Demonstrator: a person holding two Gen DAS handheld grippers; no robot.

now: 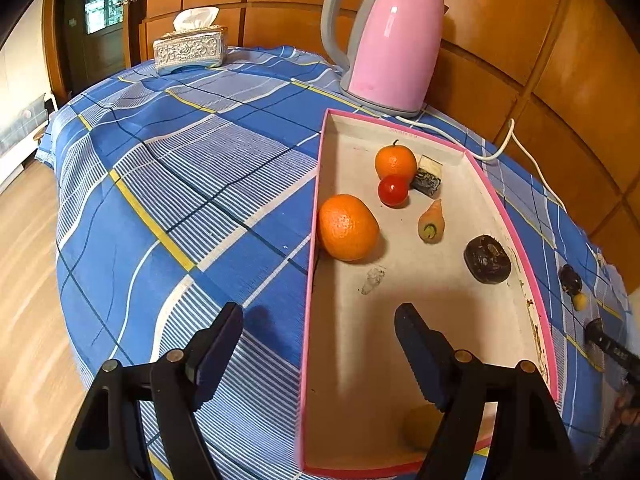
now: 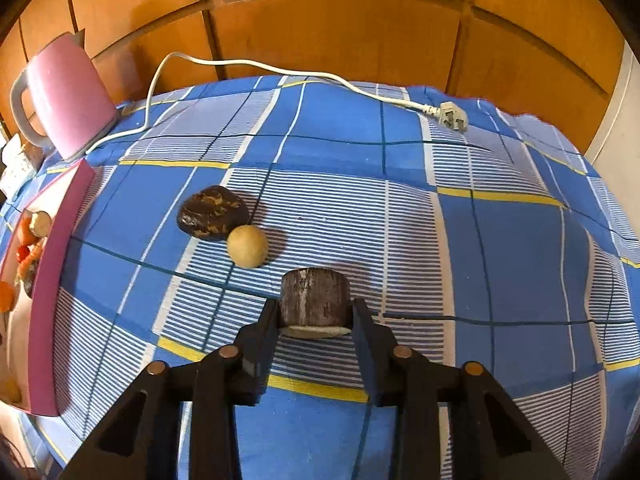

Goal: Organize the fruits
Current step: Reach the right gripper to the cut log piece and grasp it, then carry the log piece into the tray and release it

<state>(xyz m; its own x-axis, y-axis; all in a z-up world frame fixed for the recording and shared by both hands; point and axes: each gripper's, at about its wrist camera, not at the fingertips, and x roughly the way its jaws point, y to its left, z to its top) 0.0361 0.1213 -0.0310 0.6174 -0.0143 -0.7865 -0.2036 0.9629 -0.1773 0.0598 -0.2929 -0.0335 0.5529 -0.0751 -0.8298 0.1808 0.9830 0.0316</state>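
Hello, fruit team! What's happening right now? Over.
Left gripper open over pink box. Right gripper shut on brown chunk. Dark fruit, yellow ball still outside box.

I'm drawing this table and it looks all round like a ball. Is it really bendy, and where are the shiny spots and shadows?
Left wrist view: the fisheye lens bends the tablecloth; glare streaks the pink kettle; the big orange casts a shadow in the pink tray. Right wrist view: same bulge; the yellow ball shadows rightward.

In the tray (image 1: 400,128), the large orange (image 1: 348,227) lies at seven o'clock from the tomato (image 1: 393,190); the kettle (image 1: 394,40) stands behind.
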